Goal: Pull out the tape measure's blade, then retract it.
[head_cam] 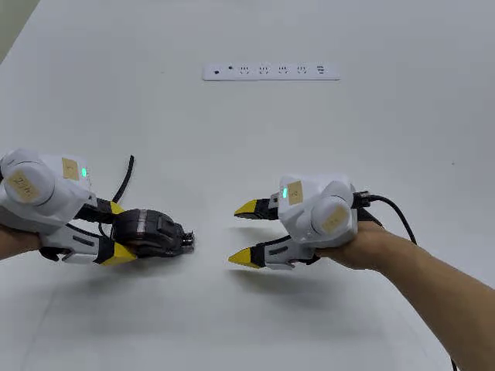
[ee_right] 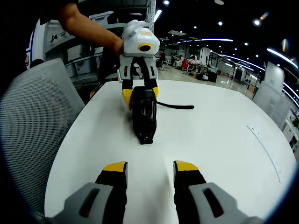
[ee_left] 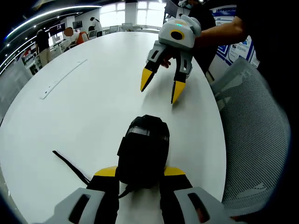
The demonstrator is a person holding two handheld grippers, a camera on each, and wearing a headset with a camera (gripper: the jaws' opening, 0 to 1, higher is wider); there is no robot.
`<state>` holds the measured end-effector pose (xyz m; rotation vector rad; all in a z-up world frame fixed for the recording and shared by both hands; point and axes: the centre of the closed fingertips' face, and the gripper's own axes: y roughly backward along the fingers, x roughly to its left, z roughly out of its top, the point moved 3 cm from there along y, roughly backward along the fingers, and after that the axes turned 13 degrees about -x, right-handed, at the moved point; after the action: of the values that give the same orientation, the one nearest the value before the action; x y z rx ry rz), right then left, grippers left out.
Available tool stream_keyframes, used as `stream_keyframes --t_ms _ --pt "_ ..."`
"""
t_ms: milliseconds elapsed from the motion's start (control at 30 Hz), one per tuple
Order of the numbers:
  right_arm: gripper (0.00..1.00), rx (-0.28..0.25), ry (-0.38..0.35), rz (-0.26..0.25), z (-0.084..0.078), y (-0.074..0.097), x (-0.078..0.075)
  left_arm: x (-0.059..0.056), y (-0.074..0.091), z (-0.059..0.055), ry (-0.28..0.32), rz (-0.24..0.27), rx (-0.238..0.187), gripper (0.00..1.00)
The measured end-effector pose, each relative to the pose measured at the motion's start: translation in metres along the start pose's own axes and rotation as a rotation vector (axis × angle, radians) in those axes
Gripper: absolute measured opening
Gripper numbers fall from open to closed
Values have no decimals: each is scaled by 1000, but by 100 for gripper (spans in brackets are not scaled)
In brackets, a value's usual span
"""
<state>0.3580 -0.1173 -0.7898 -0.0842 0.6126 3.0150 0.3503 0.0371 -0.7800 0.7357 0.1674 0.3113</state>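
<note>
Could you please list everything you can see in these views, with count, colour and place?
tape measure: one, black, on the table between the left gripper's jaws
cord: one, black, on the table beside the tape measure
power strip: one, white, far side of the table
table: one, white
mesh chair: one, grey, at the table's edge
left gripper: one, white, yellow tips, shut on the tape measure
right gripper: one, white, yellow tips, open, apart from the tape measure

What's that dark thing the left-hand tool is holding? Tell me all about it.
The tape measure has a chunky black, plastic-looking case. It lies on the white table, clamped between the left gripper's yellow-tipped jaws. Its blade is wound in, its end hook pointing toward the open right gripper.
</note>
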Motion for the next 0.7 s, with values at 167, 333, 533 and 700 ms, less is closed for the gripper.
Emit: stream_keyframes --t_ms 167,333,533,700 --pt "35 -14 -23 8 2 -12 0 1 0 0 -8 -1 3 30" --pt "33 -19 -25 31 3 -24 2 1 0 -1 -6 -1 2 29" --pt "29 -5 -20 60 2 -35 5 1 0 -1 -7 -7 2 29" --pt "27 0 -15 76 2 -43 6 3 0 -1 -1 -22 11 29"
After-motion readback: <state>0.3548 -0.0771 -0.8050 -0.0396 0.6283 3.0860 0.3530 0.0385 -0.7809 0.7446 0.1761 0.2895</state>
